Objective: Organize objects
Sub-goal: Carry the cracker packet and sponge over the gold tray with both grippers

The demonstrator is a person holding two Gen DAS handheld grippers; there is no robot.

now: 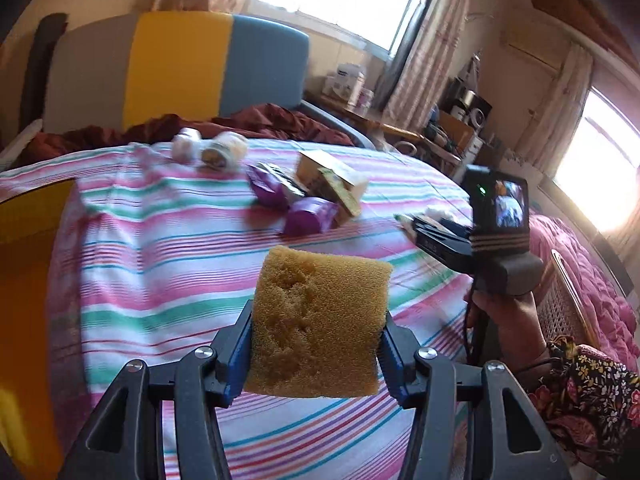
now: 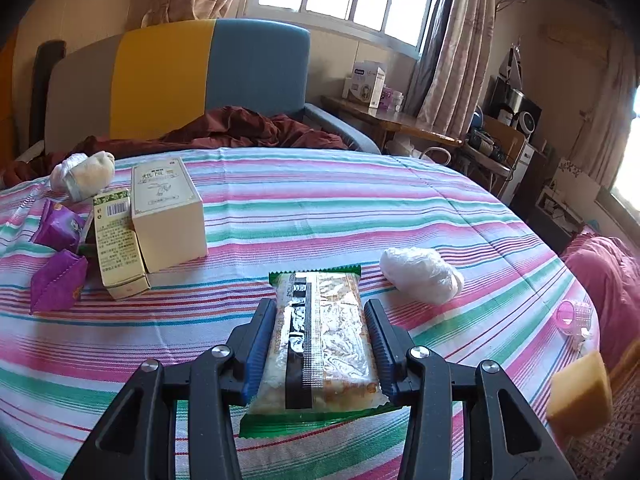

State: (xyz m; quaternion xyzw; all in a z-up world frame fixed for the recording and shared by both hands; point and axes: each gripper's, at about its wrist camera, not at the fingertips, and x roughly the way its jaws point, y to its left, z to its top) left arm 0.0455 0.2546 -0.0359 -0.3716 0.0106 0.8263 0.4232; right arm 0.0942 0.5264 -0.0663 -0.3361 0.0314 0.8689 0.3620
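Note:
My left gripper (image 1: 318, 320) is shut on a yellow sponge (image 1: 316, 320) and holds it above the striped bedsheet (image 1: 160, 280). My right gripper (image 2: 320, 320) is shut on a green-edged snack packet (image 2: 324, 340), low over the sheet. The right gripper also shows in the left wrist view (image 1: 404, 220), at the right, held by a hand. The sponge also shows in the right wrist view (image 2: 580, 392) at the far right edge. Two cream boxes (image 2: 168, 212), purple packets (image 2: 56, 280) and rolled white bundles (image 2: 84, 176) lie at the far left.
A white plastic-wrapped lump (image 2: 420, 274) lies just right of the packet. A small pink cup (image 2: 574, 316) sits near the sheet's right edge. A yellow container (image 1: 28, 280) stands at the left. A dark red blanket (image 2: 224, 128) and a headboard (image 2: 180, 76) lie behind.

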